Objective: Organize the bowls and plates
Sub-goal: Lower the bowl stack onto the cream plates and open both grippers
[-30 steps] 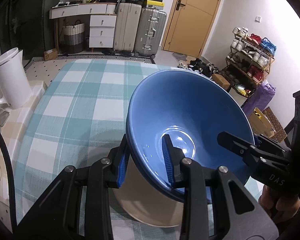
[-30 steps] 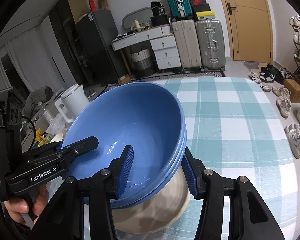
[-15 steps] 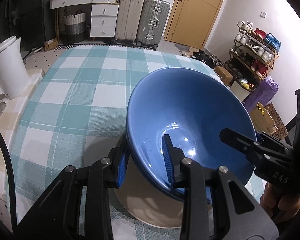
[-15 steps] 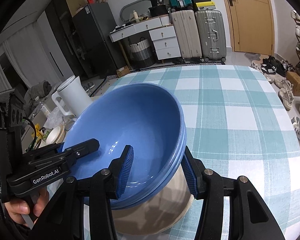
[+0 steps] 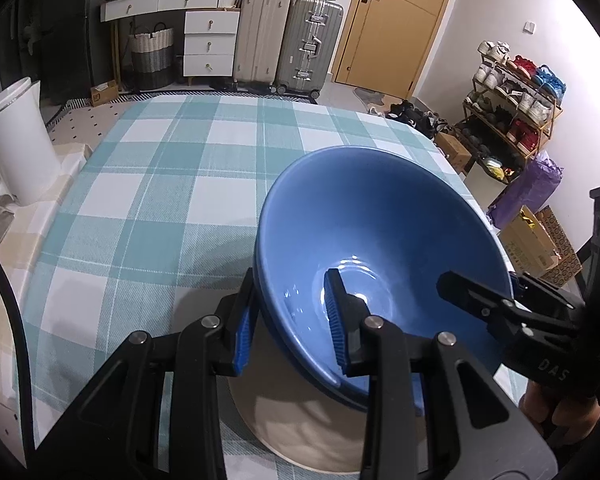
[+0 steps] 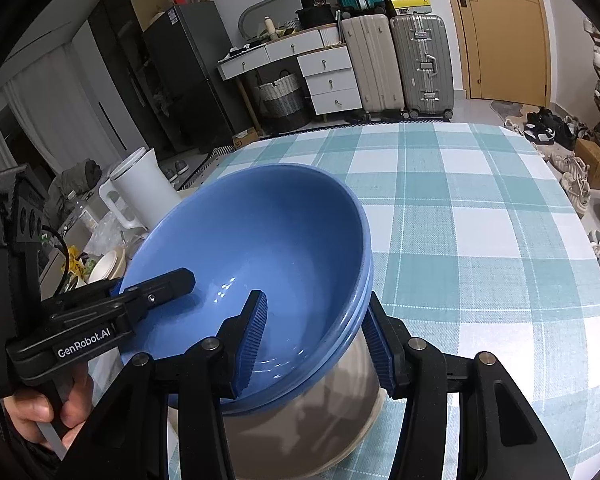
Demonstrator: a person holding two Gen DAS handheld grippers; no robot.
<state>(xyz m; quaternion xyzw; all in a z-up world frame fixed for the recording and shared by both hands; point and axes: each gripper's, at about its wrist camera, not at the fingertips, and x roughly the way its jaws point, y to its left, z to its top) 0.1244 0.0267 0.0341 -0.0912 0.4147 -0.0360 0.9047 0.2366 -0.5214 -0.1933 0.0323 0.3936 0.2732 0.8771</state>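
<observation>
Blue glazed bowls [image 5: 380,240], nested one inside another (we could make out at least two rims stacked at the edge), sat tilted between our two grippers above a cream plate [image 5: 300,432] that lay on the checked teal-and-white tablecloth [image 5: 160,184]. We could not tell whether the bowls touched the plate or hung just over it.

Our left gripper [image 5: 290,324] was clamped on the near-left wall of the bowls, one blue pad against the outside and the other pressed on the inner surface. Our right gripper [image 6: 316,336] pinched the opposite side in the same way, with its left pad inside the top bowl and its right pad on the outer rims. In the right wrist view the left gripper [image 6: 152,292] reached over the far rim from the lower left, with a hand [image 6: 44,412] wrapped round its handle; in the left wrist view the right gripper [image 5: 512,280] came in from the right edge, its outer finger mostly hidden behind the rim, and we saw fingers [image 5: 556,412] below it.

The stack stood near our edge of the table, and the rest of the cloth stretched away toward the room. A white kettle [image 5: 18,144] stood off the table's left side on a beige counter. Behind the table were two suitcases [image 5: 288,40], a white chest of drawers [image 5: 210,46] with a woven basket [image 5: 152,58] beside it, a wooden door [image 5: 396,24] and a shoe rack [image 5: 512,100] on the right.
</observation>
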